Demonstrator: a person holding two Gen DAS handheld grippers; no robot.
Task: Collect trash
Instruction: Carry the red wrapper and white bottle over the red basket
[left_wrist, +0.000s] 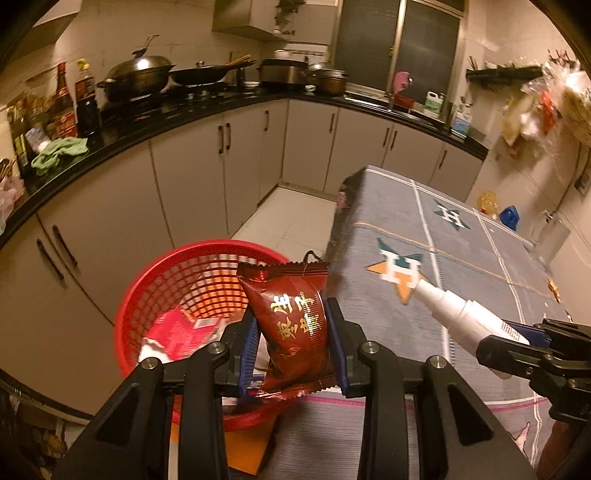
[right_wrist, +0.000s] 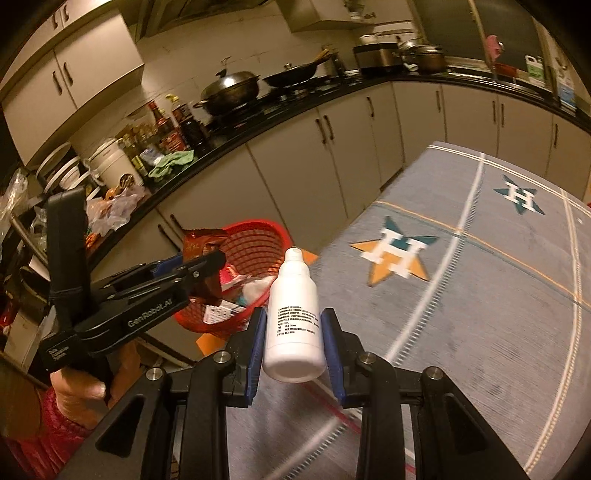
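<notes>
Snack packet: the dark red packet (left_wrist: 293, 325) with gold lettering sits upright between your left gripper's (left_wrist: 293, 345) blue pads, pinched from both sides, and hangs over the near rim of the basket.
Bottle: your right gripper (right_wrist: 294, 341) is clamped on a white bottle (right_wrist: 293, 317), nozzle pointing away from you (small black print on its side, too fine to read); it is held above the table's left edge, just beside the basket.
Basket: the red mesh basket (left_wrist: 162, 280) stands on the floor against the table's side, with paper and wrappers (right_wrist: 236, 291) already lying in it.
Table: the table (left_wrist: 461, 258) wears a grey cloth with star-shaped motifs and pale stripes.
Your hand: in the right wrist view your left hand (right_wrist: 79, 387) grips the handle of its tool.
Kitchen behind: a black counter (left_wrist: 155, 118) carries a lidded wok (left_wrist: 138, 75), sauce bottles (left_wrist: 68, 107) and a green rag (left_wrist: 59, 151) above pale cabinets.
</notes>
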